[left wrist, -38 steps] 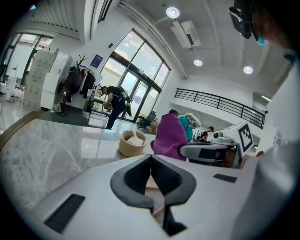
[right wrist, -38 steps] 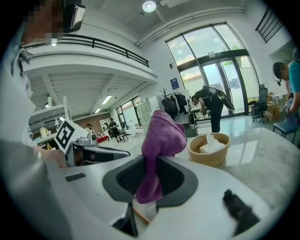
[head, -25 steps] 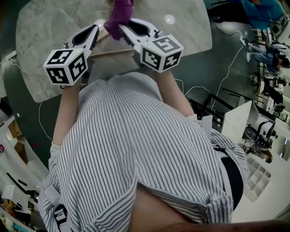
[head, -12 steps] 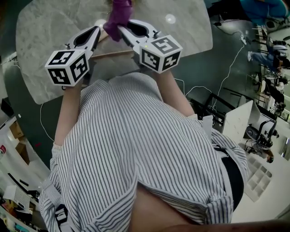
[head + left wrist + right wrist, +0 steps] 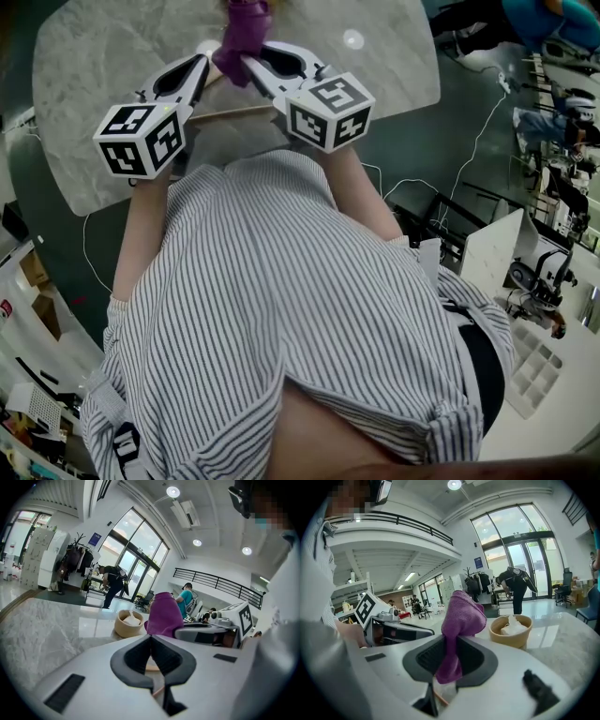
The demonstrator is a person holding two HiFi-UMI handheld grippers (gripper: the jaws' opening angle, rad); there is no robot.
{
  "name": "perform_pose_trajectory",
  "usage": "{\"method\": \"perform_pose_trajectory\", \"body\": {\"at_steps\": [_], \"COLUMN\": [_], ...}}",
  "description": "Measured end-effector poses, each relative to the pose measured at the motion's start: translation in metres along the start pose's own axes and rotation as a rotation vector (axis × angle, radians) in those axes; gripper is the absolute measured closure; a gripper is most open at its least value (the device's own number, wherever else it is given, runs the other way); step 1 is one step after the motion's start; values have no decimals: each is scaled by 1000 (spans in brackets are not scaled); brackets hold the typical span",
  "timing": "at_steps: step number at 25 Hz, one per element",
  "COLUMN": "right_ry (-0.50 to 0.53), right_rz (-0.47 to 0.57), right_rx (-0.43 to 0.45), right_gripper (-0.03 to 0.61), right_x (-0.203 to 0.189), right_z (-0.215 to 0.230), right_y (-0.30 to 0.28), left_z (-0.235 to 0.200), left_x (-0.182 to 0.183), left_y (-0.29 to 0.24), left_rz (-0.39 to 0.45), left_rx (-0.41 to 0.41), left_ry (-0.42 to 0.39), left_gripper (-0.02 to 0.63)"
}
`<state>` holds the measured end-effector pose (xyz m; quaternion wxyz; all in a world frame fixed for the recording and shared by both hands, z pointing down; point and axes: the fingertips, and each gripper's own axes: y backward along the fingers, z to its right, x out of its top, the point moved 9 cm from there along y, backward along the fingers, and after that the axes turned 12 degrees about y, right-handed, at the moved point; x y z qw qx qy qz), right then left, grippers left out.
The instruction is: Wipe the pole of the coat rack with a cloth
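A purple cloth [image 5: 246,28] sticks up from my right gripper [image 5: 247,58], which is shut on it; in the right gripper view the cloth [image 5: 461,616] bunches above the jaws and hangs down between them. My left gripper [image 5: 201,64] is held close beside it on the left, jaws closed tip to tip [image 5: 151,637] with nothing showing between them. The cloth [image 5: 164,616] rises just beyond the left jaws. A thin wooden rod [image 5: 234,112] runs crosswise under both grippers. I cannot make out an upright pole.
Under the grippers lies a marble table [image 5: 94,75]. On it stands a round wooden bowl [image 5: 511,630] with white tissue, also seen beyond the left jaws [image 5: 129,623]. Cables and white equipment [image 5: 525,272] lie on the floor to the right. People stand far off.
Both grippers and the cloth have crept slightly away from the body, toward the top of the head view. Nothing was taken or let go.
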<state>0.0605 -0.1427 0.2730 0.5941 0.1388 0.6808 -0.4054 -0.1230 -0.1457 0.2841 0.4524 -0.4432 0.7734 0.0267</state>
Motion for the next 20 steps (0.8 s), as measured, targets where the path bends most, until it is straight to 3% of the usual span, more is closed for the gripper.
{"method": "perform_pose_trajectory", "body": {"at_steps": [20], "right_ry": [12], "right_rz": [-14], "right_rx": [13], "right_gripper": [503], "right_x": [-2], "right_z": [1], "right_y": [-3], "left_z": [-3], "left_x": [-1], "left_y": [-2], "left_rz": [-21], "left_rx": [-4], "left_ry": [1], "left_gripper": [601]}}
